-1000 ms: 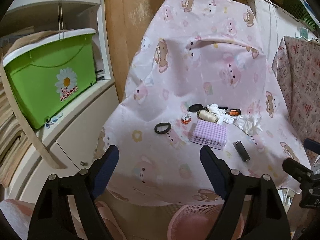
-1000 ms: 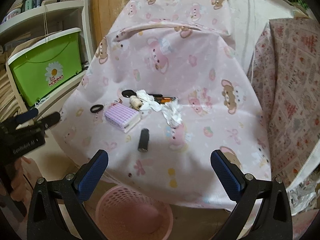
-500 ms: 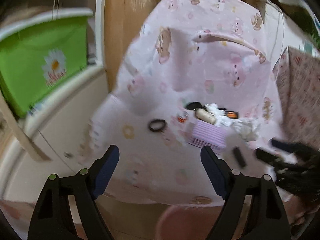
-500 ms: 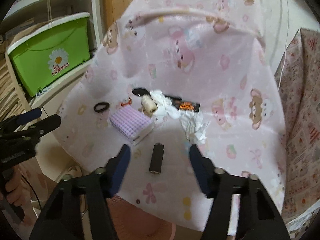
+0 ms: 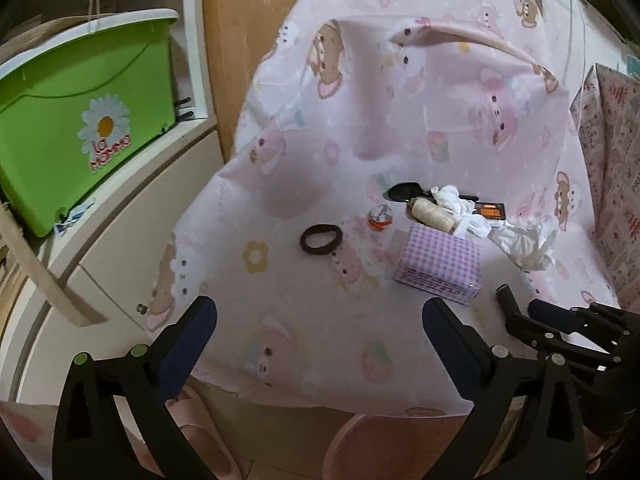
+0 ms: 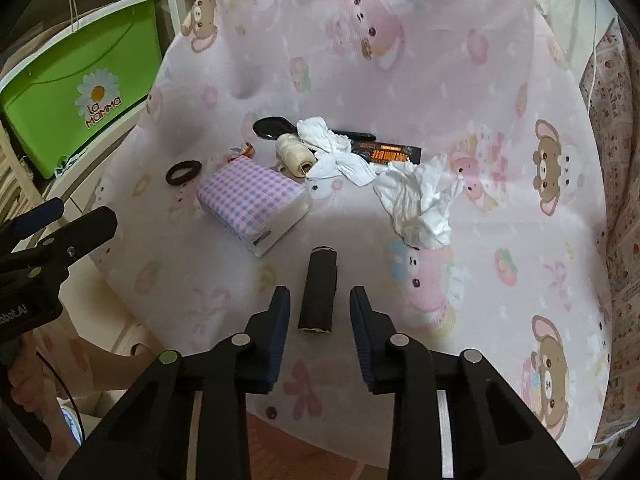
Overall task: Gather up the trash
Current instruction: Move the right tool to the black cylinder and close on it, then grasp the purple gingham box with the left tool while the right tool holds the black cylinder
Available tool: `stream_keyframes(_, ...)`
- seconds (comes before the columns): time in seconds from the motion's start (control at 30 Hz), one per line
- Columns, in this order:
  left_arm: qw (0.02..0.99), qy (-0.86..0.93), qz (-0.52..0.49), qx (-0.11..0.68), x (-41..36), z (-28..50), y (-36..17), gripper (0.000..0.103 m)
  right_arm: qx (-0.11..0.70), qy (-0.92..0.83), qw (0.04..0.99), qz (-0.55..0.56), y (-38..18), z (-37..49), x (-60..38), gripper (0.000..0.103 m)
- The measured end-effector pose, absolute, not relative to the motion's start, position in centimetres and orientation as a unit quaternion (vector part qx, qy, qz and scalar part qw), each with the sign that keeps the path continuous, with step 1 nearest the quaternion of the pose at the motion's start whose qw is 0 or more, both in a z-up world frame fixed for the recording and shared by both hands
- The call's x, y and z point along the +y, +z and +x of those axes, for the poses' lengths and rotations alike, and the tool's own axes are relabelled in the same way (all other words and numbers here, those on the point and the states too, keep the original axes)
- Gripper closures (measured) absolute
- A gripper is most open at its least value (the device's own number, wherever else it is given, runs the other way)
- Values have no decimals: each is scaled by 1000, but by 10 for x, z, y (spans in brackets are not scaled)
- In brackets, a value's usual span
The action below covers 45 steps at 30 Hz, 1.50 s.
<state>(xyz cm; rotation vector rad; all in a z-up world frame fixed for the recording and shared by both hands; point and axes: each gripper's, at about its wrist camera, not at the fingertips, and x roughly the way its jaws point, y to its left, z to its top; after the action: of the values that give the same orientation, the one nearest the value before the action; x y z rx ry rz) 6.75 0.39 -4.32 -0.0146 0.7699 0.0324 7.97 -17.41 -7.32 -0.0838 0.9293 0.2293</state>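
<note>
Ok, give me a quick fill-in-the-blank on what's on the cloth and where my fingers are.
1. The black cylinder lies between the fingers of the ____ gripper.
2. The crumpled tissue is coloured ____.
3. The checked box is purple and ____.
4. The hair tie is a ____ ring.

Missing words: right; white; white; black

Your two wrist views are evenly lit by soft, diffuse indoor light; no glare. A dim, soft-edged shadow falls across the pink cloth (image 6: 500, 216) near the black cylinder (image 6: 319, 294) in the right view, and faint shadows sit in the cloth's folds higher up. Both pictures are sharp at centre with no motion blur. Fisheye distortion bows the green bin (image 5: 76, 120) and shelf edges, and black vignetting fills every corner.
</note>
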Motion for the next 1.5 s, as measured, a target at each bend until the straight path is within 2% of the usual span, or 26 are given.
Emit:
stream_keyframes(0.1, 929, 16, -2, 371, 1, 70, -43, 1, 447, 108, 887, -42, -74, 82, -174, 77)
stream_keyframes(0.17, 930, 12, 2, 367, 0, 71, -42, 1, 449, 111, 886, -41, -74, 83, -174, 85)
stream_keyframes(0.33, 921, -2, 4, 390, -7, 78, -48, 1, 441, 112, 890, -38, -70, 80, -175, 92)
stream_keyframes(0.67, 903, -110, 32, 413, -53, 109, -58, 2, 413, 95, 905, -26, -48, 72, -199, 92)
stream_keyframes(1.03, 901, -108, 53, 417, -74, 137, -71, 4, 403, 90, 910, -21, -37, 69, -212, 92)
stream_keyframes(1.17, 899, -109, 50, 420, -79, 146, -73, 10, 404, 87, 910, -18, -36, 69, -218, 92)
stream_keyframes(1.23, 897, -113, 47, 425, -80, 147, -75, 20, 404, 84, 911, -17, -35, 69, -221, 92)
stream_keyframes(1.27, 895, -113, 45, 428, -80, 147, -76, 29, 404, 83, 911, -16, -34, 69, -222, 92)
stream_keyframes(1.5, 906, -102, 33, 410, -77, 131, -57, 30, 403, 79, 912, -18, -33, 66, -224, 92)
